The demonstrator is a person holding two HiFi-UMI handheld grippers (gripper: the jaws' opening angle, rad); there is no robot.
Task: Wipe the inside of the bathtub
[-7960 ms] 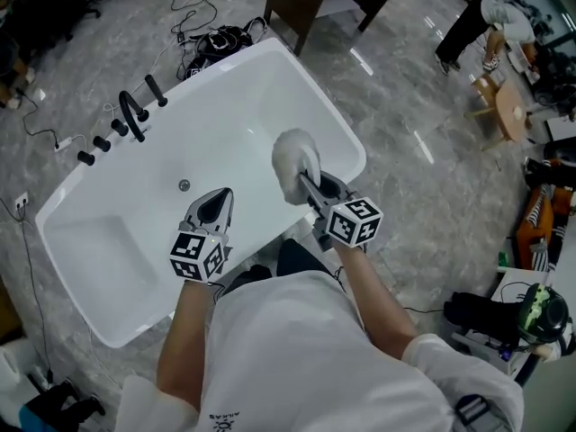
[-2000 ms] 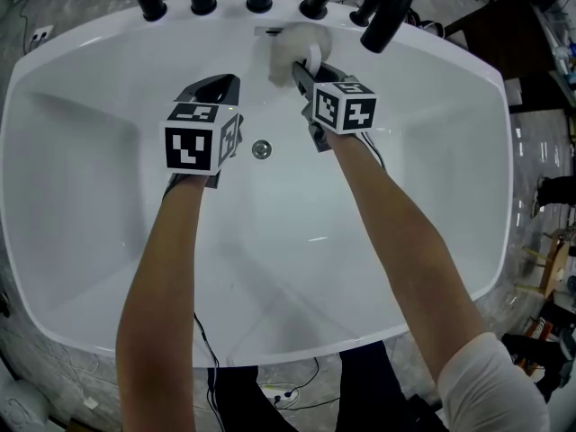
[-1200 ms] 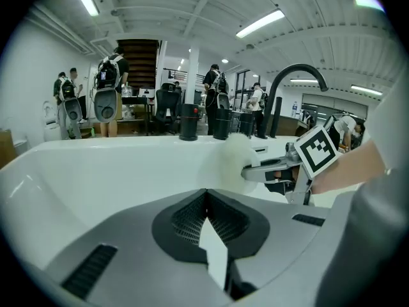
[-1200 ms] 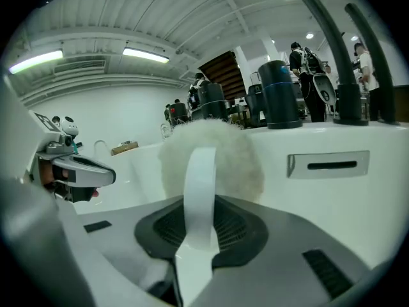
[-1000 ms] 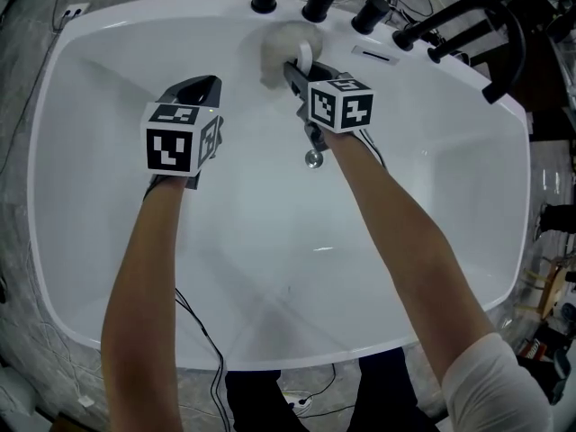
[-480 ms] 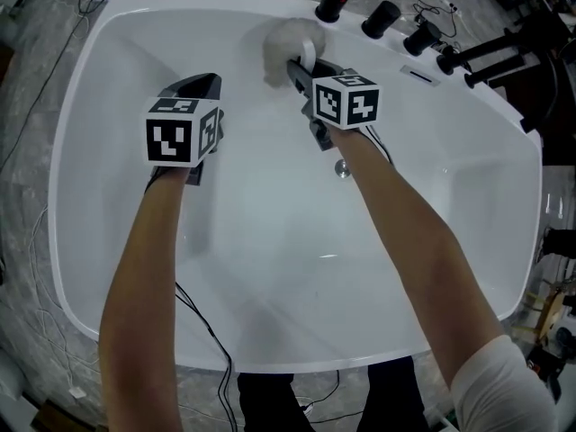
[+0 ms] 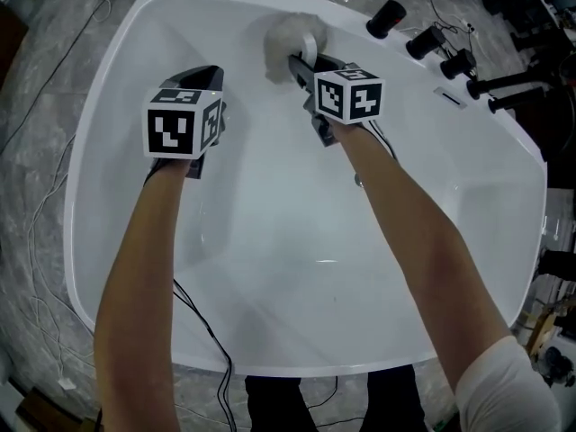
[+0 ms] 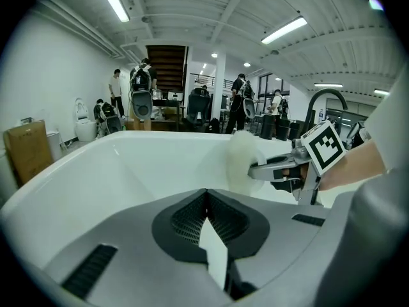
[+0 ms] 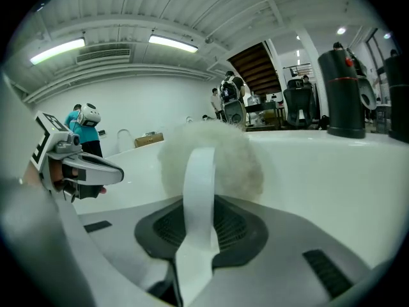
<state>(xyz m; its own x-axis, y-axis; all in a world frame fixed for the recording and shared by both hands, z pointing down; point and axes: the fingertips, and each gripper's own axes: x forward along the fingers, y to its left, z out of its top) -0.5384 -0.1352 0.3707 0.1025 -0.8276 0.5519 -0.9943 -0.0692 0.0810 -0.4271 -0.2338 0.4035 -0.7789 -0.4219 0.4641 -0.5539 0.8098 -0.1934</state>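
Head view: right claw (image 7: 295, 59) clamps fluffy pad (image 7: 290, 34) against white bathtub (image 7: 270, 277), left claw (image 7: 209, 70) closed, marble floor (image 7: 36, 106) around.

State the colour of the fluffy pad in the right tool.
Off-white; the fluffy pad shows best in the right gripper view.

The bathtub (image 7: 297, 268) is white and glossy, with sloping inner walls and a broad rim. A round, fluffy white pad (image 7: 290, 36) sits against its far inner wall, just below the rim. A flat white strap (image 9: 199, 190) crosses the pad's back, and the right tongs (image 7: 297, 61) are clamped on it.
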